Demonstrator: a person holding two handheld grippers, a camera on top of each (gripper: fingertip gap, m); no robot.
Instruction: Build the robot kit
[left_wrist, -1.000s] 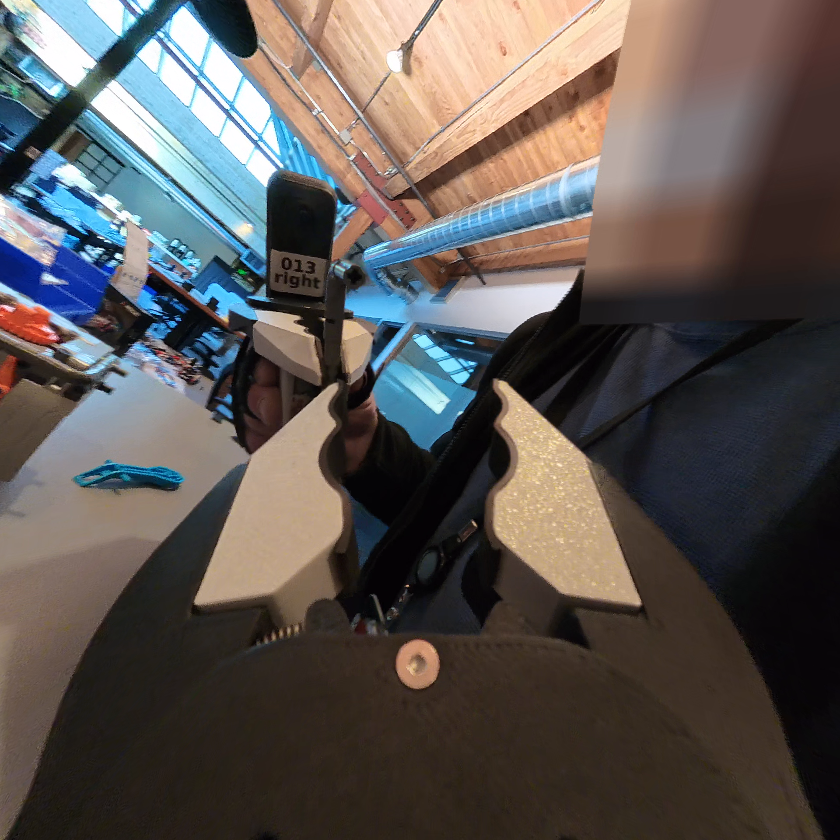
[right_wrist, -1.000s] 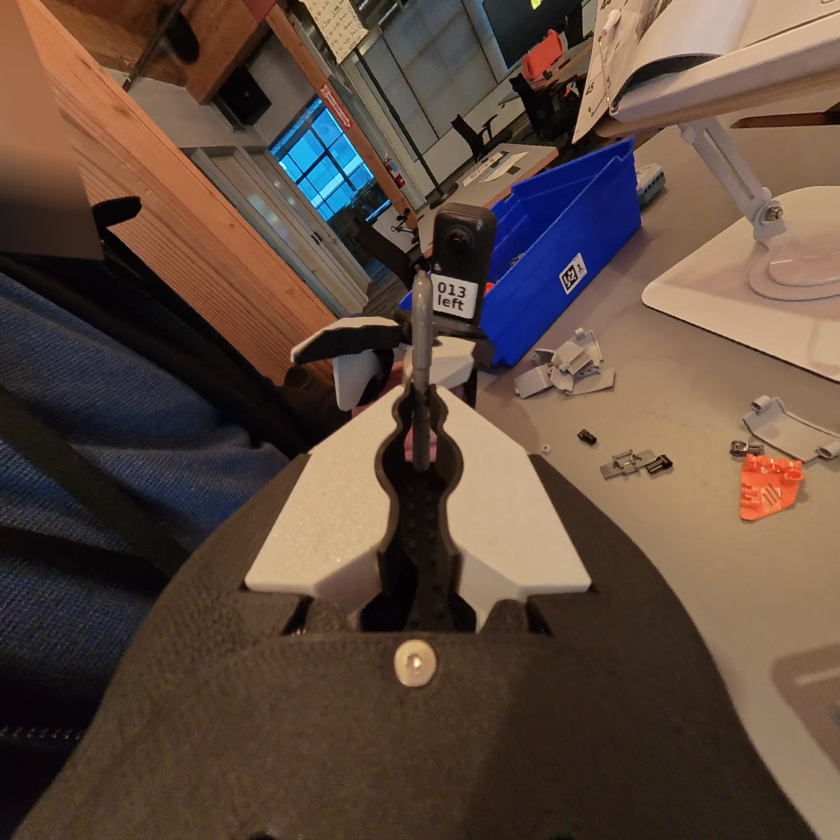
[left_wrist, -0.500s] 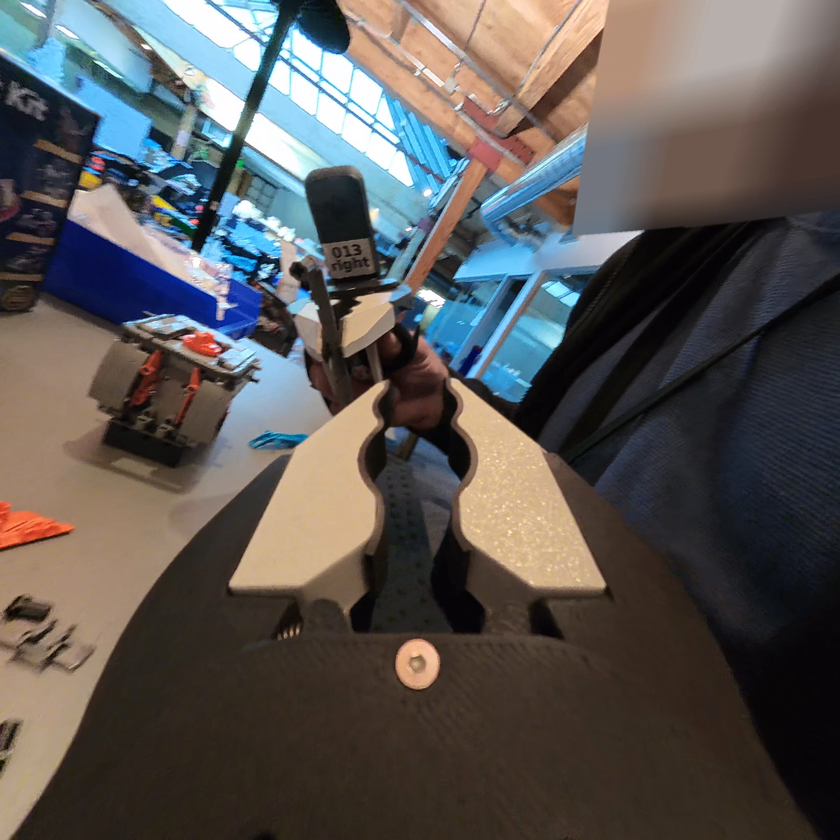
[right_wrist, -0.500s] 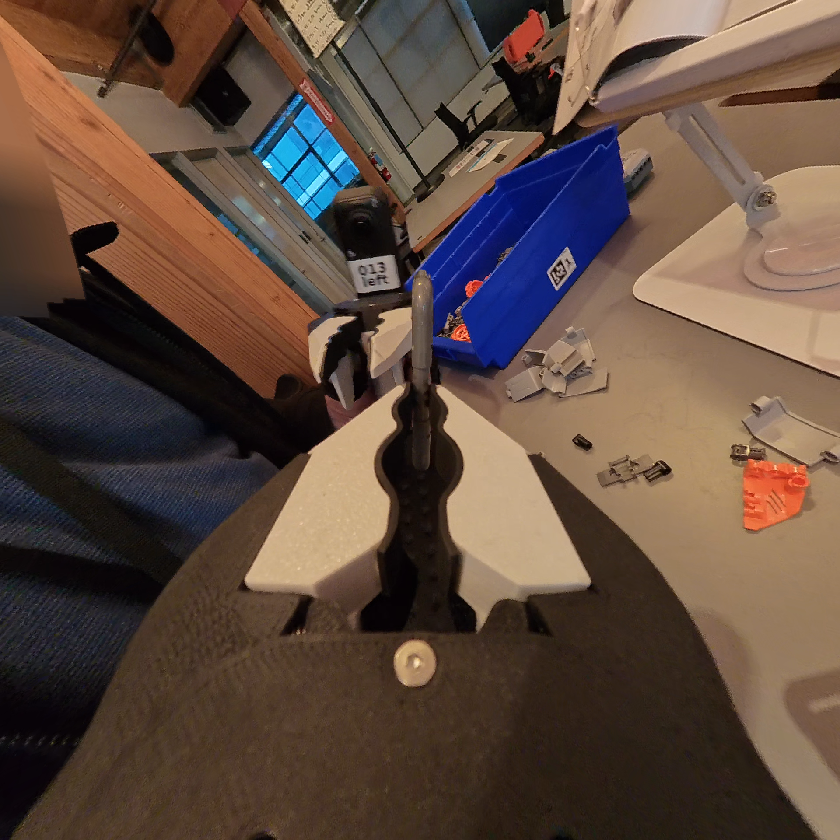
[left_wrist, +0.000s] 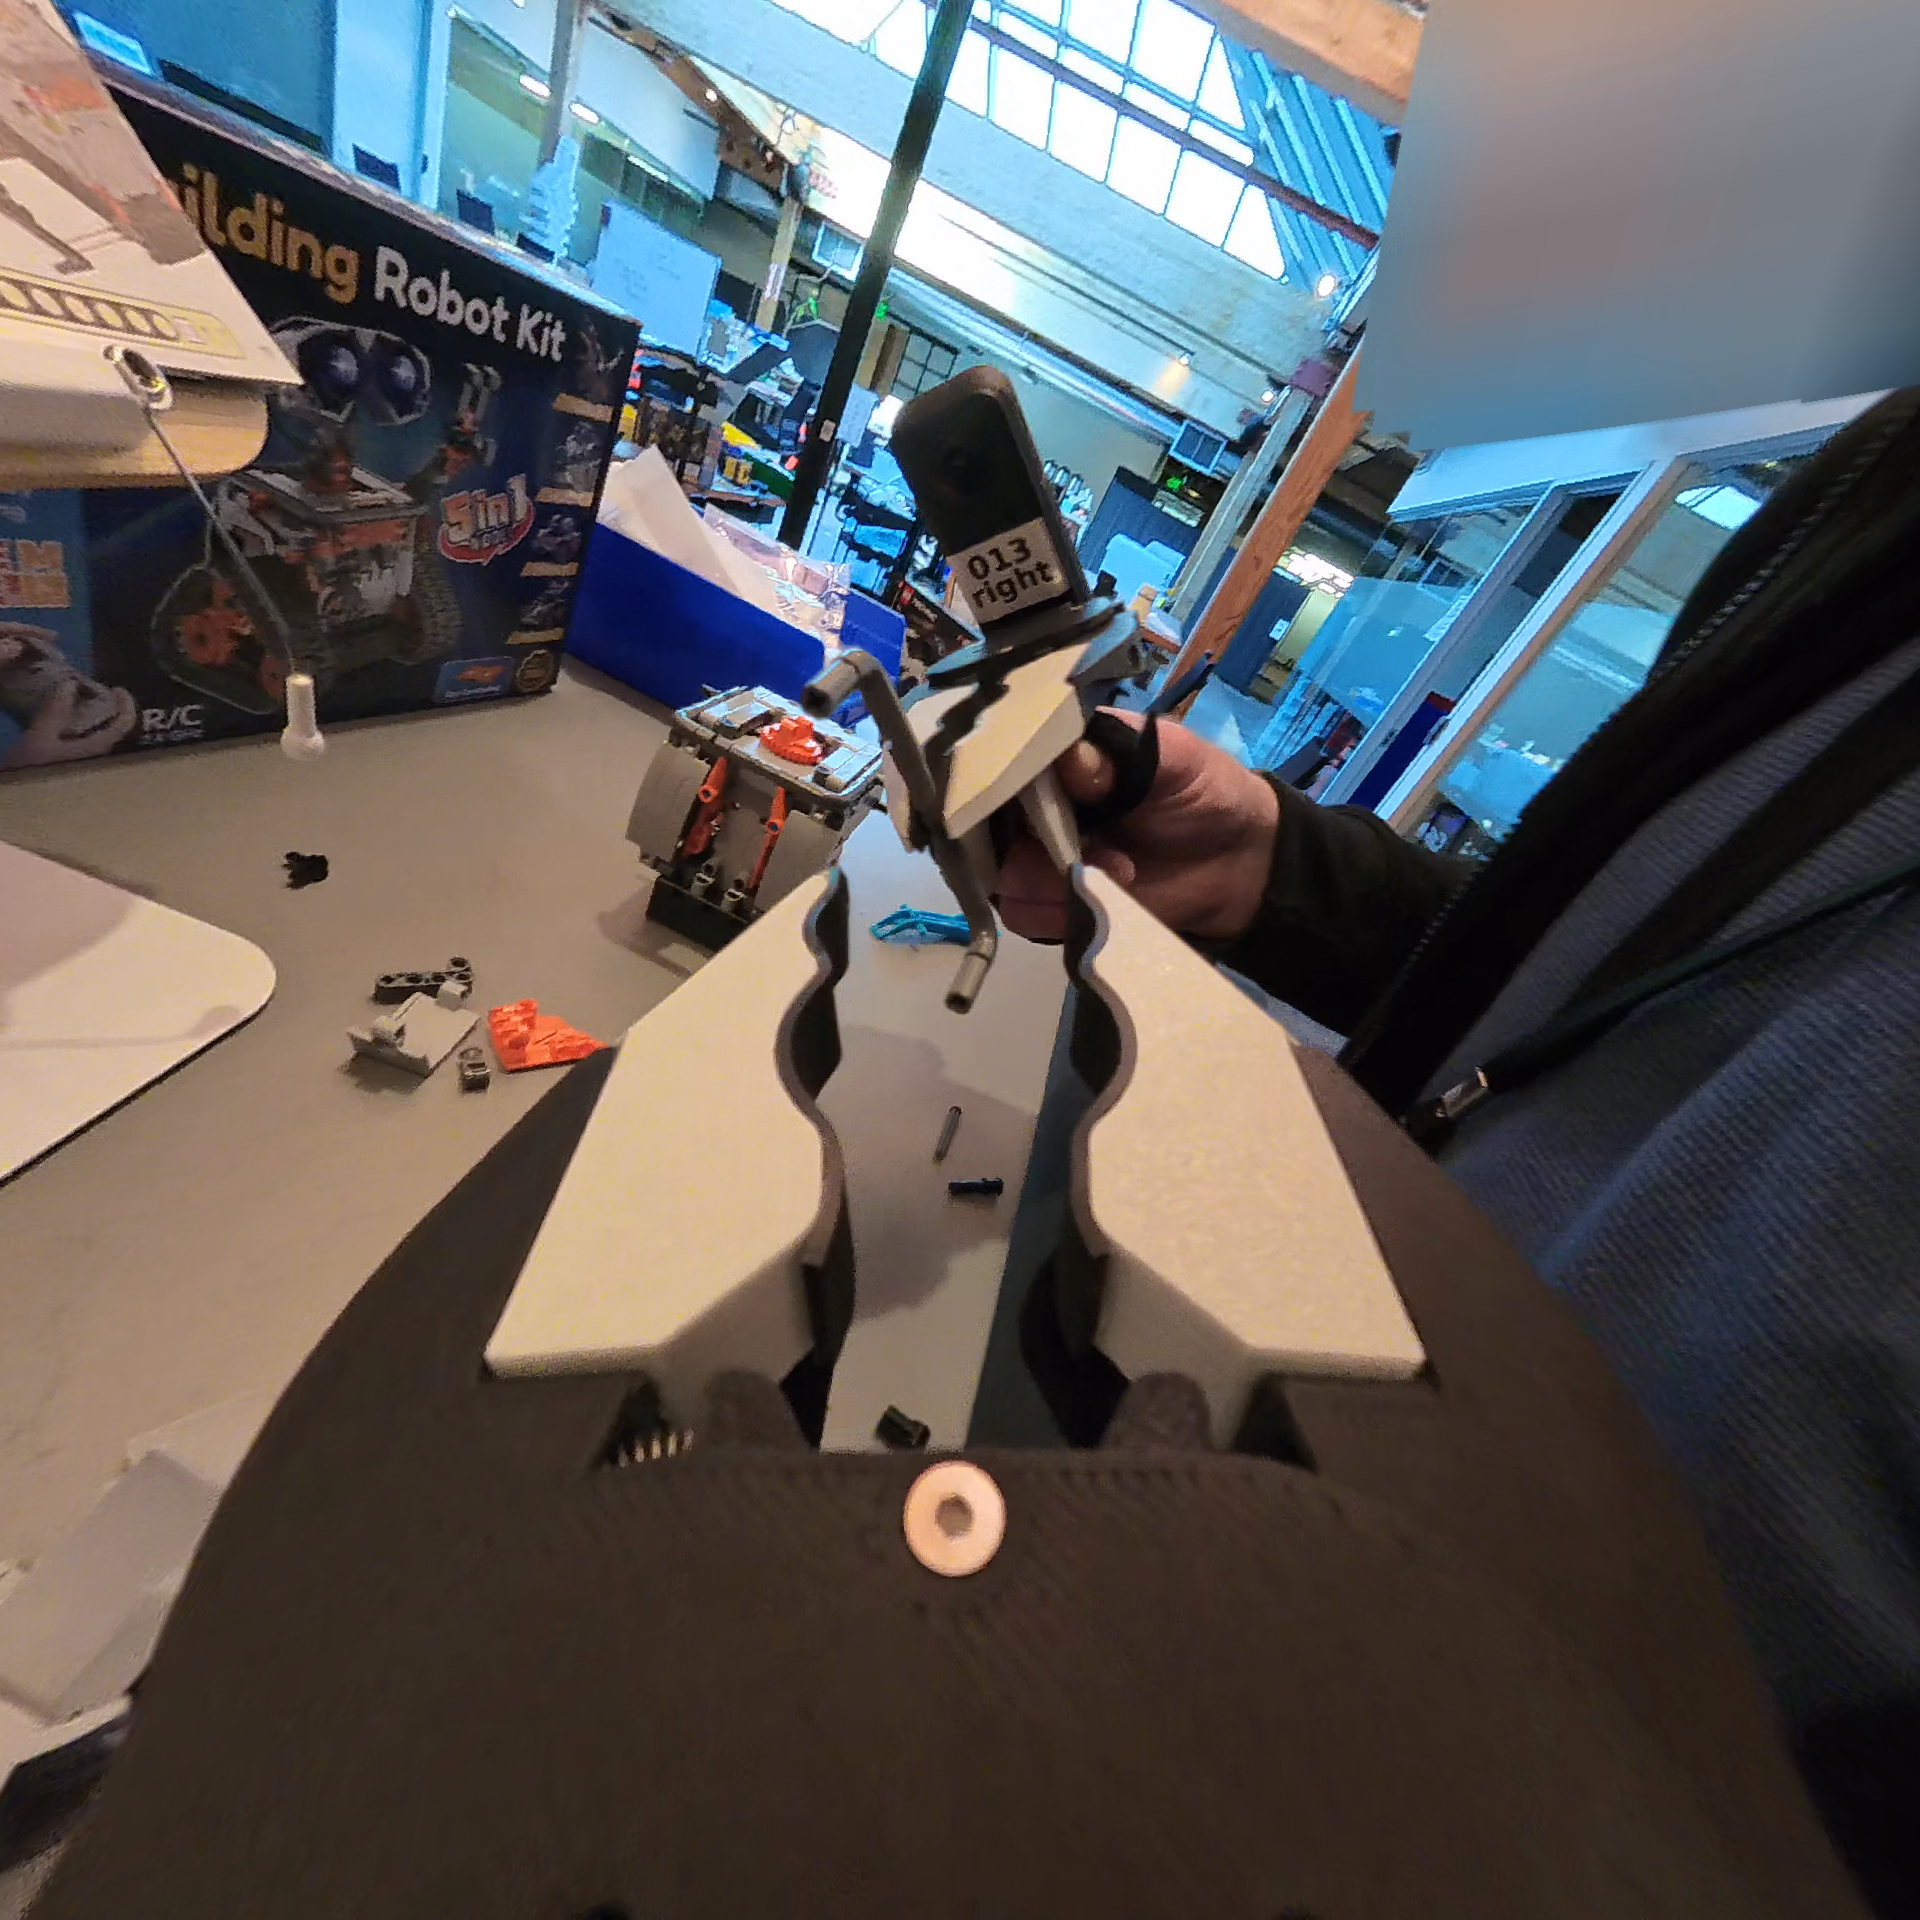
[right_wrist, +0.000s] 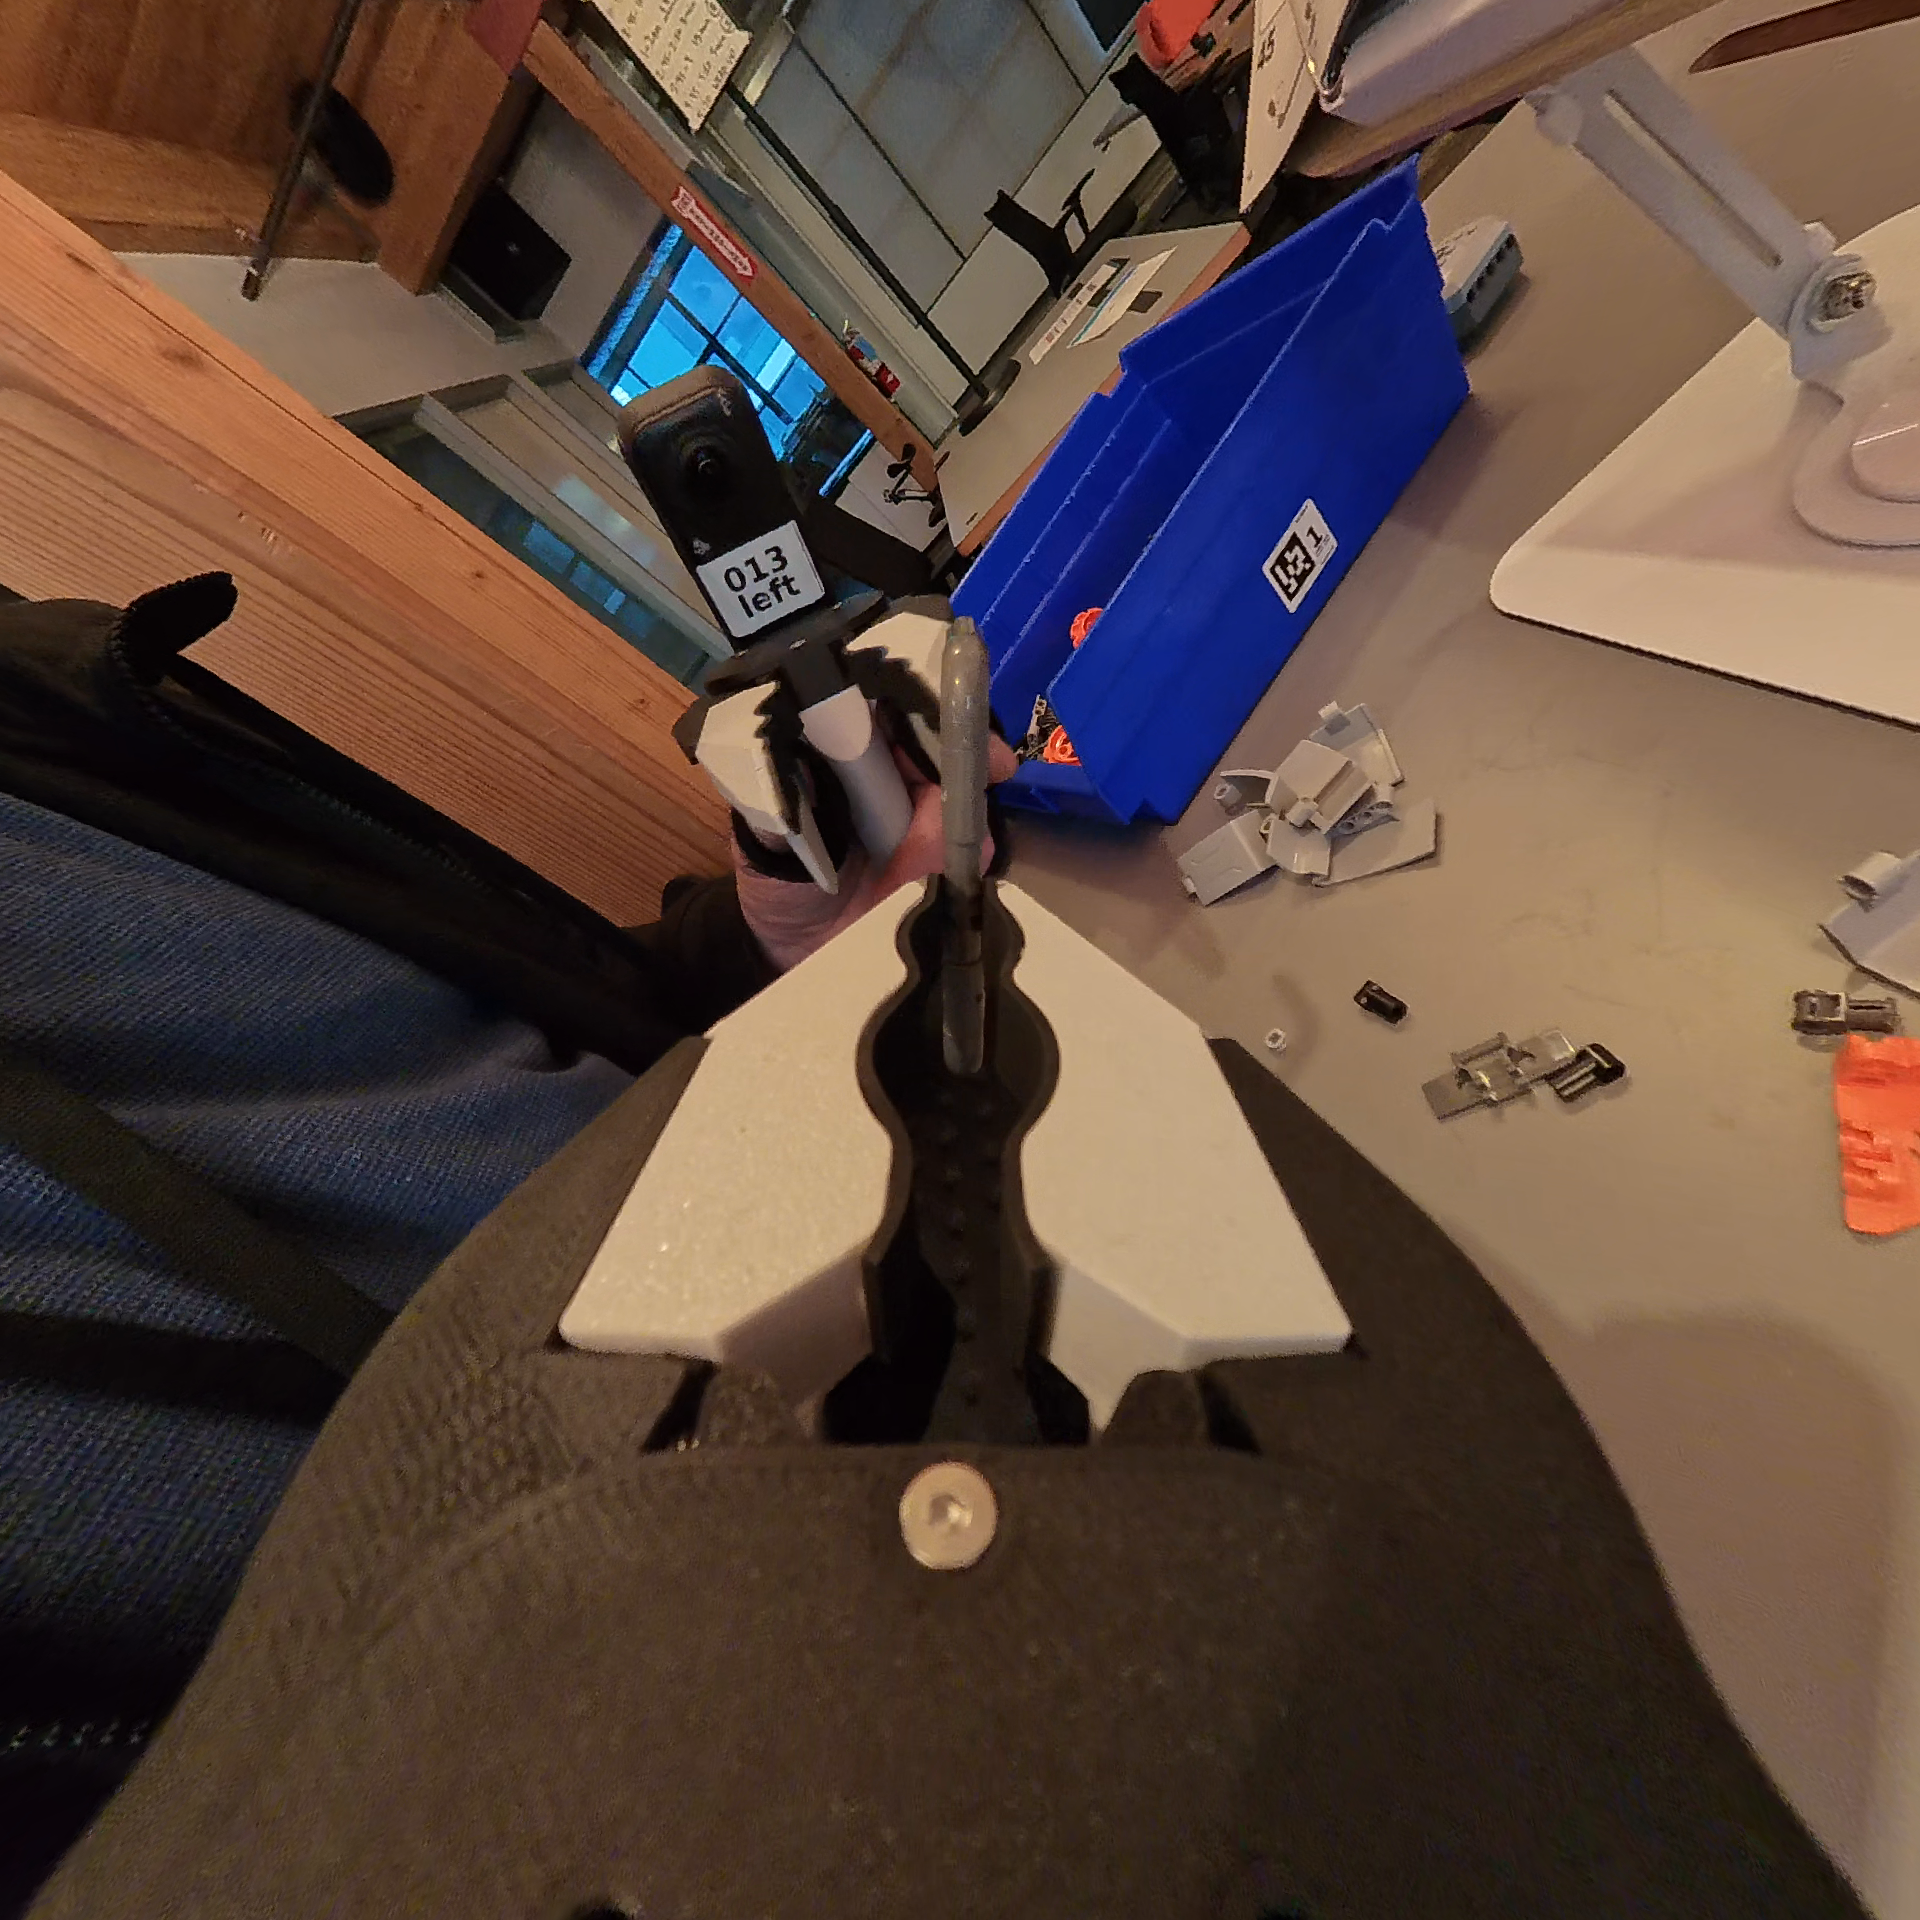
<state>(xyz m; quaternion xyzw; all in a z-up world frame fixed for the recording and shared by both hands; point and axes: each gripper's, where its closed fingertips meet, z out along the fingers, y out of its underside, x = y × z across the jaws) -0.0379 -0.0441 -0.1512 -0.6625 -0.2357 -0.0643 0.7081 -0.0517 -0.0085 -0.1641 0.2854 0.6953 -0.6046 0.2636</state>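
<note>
left tool (left_wrist: 951, 904): jaws parted, wavy-edged pale grey fingers (left_wrist: 686, 1164) released and holding nothing, raised above the grey worktop (left_wrist: 436, 831). right tool (right_wrist: 961, 914): jaws clenched on a slender grey cranked rod (right_wrist: 961, 790), which stands up past the fingertips; in the left wrist view the same rod (left_wrist: 914, 790) shows a bent, tubular shape, gripped at mid-length by the right tool (left_wrist: 935, 774), itself held in a hand (left_wrist: 1153, 831).

landmark: the half-built grey and orange block model (left_wrist: 753, 800) on the worktop. beyond it, a printed kit box (left_wrist: 343, 499) and a blue bin (left_wrist: 686, 623); nearer than it, an orange ribbed plate (left_wrist: 535, 1034), a grey hinged piece (left_wrist: 410, 1034) and small black pins (left_wrist: 977, 1187); just beside it, a turquoise part (left_wrist: 914, 925). a second blue bin (right_wrist: 1226, 582) with loose grey panels (right_wrist: 1309, 810) at its foot appears in the right wrist view. the tool housings are matt black, coarsely textured.
</note>
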